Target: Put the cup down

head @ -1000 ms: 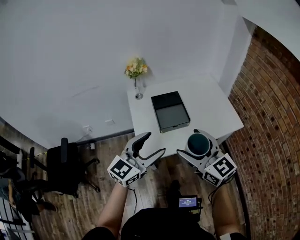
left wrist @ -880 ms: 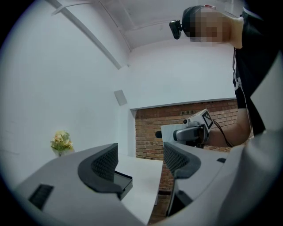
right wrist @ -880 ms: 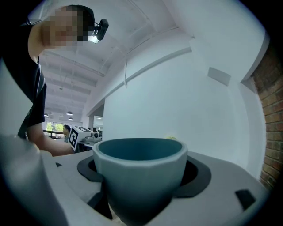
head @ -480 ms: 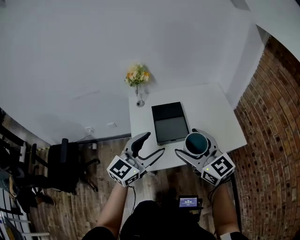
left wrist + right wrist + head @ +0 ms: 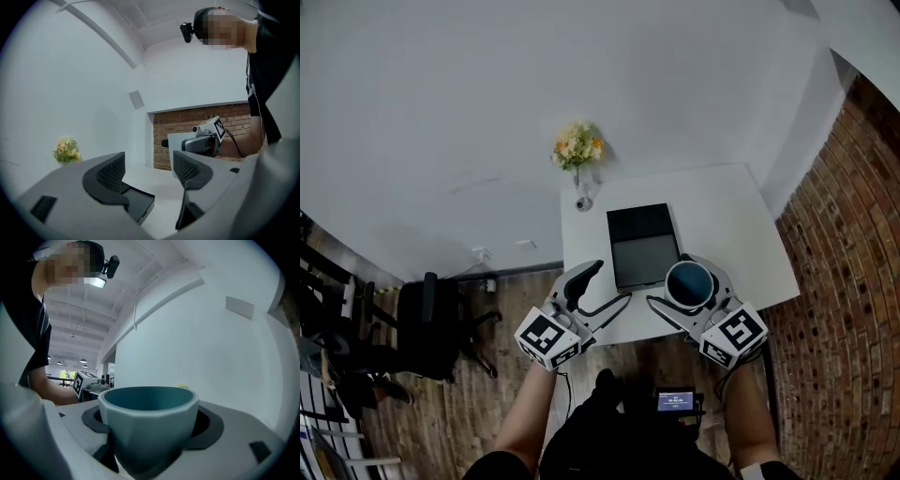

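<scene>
A teal cup (image 5: 692, 286) sits upright between the jaws of my right gripper (image 5: 684, 281), and both pads press on its sides. In the right gripper view the cup (image 5: 149, 427) fills the space between the jaws of the right gripper (image 5: 150, 425). It hangs over the front part of the white table (image 5: 731, 216), just right of a black box (image 5: 642, 246). My left gripper (image 5: 612, 284) hovers over the table's front edge. In the left gripper view the left gripper (image 5: 150, 171) has its jaws apart with nothing between them.
A small vase of flowers (image 5: 577, 150) stands at the table's back left corner, and the flowers (image 5: 67, 151) show in the left gripper view too. A black office chair (image 5: 427, 328) is on the wooden floor at the left. A brick wall (image 5: 853, 281) runs along the right.
The table has come nearer under both grippers. The cup now hangs over the table beside the black box instead of at its front edge. Neither gripper's jaws have moved.
</scene>
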`<state>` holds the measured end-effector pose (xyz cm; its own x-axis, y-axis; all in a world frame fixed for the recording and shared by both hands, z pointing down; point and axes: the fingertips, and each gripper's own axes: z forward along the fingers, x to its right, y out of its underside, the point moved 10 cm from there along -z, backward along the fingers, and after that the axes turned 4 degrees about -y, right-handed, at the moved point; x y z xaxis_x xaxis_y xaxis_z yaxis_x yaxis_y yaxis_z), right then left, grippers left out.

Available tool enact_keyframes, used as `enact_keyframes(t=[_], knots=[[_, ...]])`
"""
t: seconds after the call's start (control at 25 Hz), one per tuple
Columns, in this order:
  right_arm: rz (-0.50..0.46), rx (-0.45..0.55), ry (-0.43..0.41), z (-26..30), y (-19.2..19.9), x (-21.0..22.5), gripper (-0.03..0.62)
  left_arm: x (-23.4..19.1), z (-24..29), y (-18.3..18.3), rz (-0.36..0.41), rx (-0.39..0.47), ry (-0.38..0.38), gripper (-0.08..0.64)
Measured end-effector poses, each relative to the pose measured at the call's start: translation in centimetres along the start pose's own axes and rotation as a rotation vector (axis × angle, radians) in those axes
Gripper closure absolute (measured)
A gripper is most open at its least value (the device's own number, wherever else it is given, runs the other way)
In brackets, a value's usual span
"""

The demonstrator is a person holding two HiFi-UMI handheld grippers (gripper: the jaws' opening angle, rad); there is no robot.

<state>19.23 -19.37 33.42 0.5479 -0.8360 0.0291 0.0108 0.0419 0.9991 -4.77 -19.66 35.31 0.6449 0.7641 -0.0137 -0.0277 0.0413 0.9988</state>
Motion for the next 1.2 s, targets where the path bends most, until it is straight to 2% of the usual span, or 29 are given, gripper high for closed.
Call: enact_keyframes(t=[0.28,0.8,1.2], knots=[[0.010,-0.013,0.017,2.2,0.3,0.6,0.173,-2.1,0.3,0.3,-0.003,-0.008,0.030,0.232],[0.018,-0.026,0.026,6.3,1.2,2.5,0.172,-5.8,0.6,1.5,-0.019,-0.023,0.039,0.232],[0.046,-0.047,0.016,9.8,3.8,5.6,0.173,-7.6,1.9,3.5,-0.039,-0.060,0.041,0.232]])
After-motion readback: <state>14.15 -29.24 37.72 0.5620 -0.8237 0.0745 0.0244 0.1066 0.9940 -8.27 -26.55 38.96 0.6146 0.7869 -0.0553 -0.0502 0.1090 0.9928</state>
